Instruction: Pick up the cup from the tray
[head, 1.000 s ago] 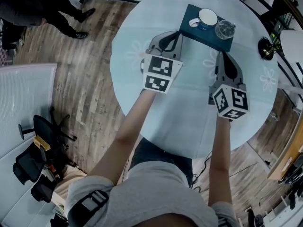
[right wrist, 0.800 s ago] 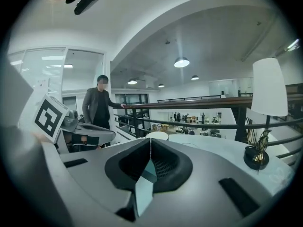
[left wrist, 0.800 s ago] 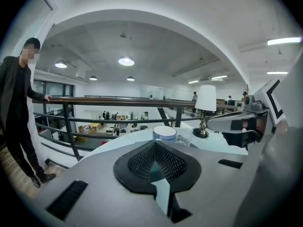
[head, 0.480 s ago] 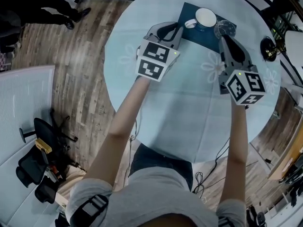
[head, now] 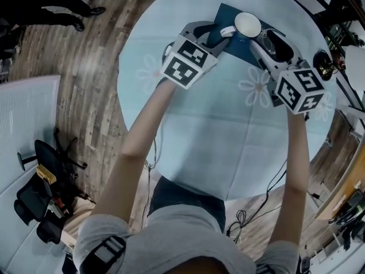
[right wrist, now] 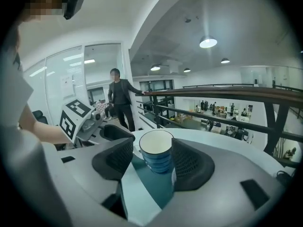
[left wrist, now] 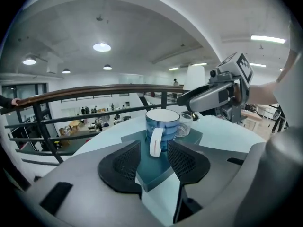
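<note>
cup (head: 247,24) upright on the dark flat tray (left wrist: 152,170), beside a clear glass (left wrist: 183,125). left claw (left wrist: 154,156) has just been opening, now half spread and empty, lined up on the white loop handle. right claw (right wrist: 152,151) likewise, framing the ribbed blue body without contact. the glazed ceramic looks slick, so the mesh pads (left wrist: 125,163) should help.

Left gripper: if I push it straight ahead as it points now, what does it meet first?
Probably the white handle of the cup: it faces the left gripper, centred between jaws that have just been opening, nothing gripped. The tray corner lies under them. Depth unclear.
</note>
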Available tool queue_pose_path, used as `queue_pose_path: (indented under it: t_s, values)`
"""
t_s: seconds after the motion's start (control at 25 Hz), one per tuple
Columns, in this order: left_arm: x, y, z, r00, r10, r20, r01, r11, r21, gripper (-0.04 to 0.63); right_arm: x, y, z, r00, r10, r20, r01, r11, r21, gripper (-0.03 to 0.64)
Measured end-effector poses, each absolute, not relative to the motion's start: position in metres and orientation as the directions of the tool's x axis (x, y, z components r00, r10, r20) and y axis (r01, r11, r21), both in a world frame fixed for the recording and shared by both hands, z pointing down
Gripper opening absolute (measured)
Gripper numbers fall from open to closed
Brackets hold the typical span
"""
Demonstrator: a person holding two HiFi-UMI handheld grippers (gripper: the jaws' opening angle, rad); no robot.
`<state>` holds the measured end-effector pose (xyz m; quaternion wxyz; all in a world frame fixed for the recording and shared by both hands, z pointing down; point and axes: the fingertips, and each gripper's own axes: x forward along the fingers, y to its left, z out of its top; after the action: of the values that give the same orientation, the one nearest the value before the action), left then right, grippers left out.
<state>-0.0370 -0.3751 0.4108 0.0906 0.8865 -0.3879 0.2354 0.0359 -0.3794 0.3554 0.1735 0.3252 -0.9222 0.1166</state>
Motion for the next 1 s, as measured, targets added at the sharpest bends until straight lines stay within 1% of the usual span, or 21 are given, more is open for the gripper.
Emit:
queue_pose_path:
  t_s: [0.16, 0.32, 0.44, 0.68, 0.76, 0.92, 1.0]
  values:
    - [-0.032, -0.381, 0.419, 0.602, -0.611, 0.515, -0.694, -0.719, -0.041, 0.178, 0.034, -0.387, 0.362, -0.740, -0.509, 0.440, -0.592, 0.803, -0.067, 0.246]
    - [-0.026, -0.387, 0.425, 0.618, -0.585, 0.525, -0.667, -0.744, -0.045, 0.178, 0.027, -0.389, 0.369, -0.767, -0.424, 0.482, -0.503, 0.863, -0.041, 0.261]
    - [-0.026, -0.389, 0.429, 0.618, -0.569, 0.542, -0.651, -0.757, -0.052, 0.178, 0.022, -0.392, 0.379, -0.758, -0.372, 0.536, -0.440, 0.898, 0.000, 0.278]
    - [-0.021, -0.393, 0.432, 0.623, -0.553, 0.554, -0.629, -0.775, -0.067, 0.176, 0.017, -0.401, 0.392, -0.728, -0.340, 0.595, -0.390, 0.920, 0.049, 0.290]
    - [-0.019, -0.395, 0.432, 0.627, -0.550, 0.552, -0.626, -0.777, -0.064, 0.155, 0.016, -0.404, 0.398, -0.715, -0.332, 0.616, -0.379, 0.923, 0.057, 0.291]
    - [-0.017, -0.395, 0.435, 0.630, -0.532, 0.566, -0.613, -0.788, -0.058, 0.136, 0.010, -0.406, 0.404, -0.707, -0.319, 0.631, -0.363, 0.930, 0.064, 0.296]
    - [-0.014, -0.394, 0.435, 0.639, -0.519, 0.568, -0.595, -0.801, -0.062, 0.087, 0.010, -0.408, 0.404, -0.709, -0.321, 0.628, -0.364, 0.929, 0.064, 0.296]
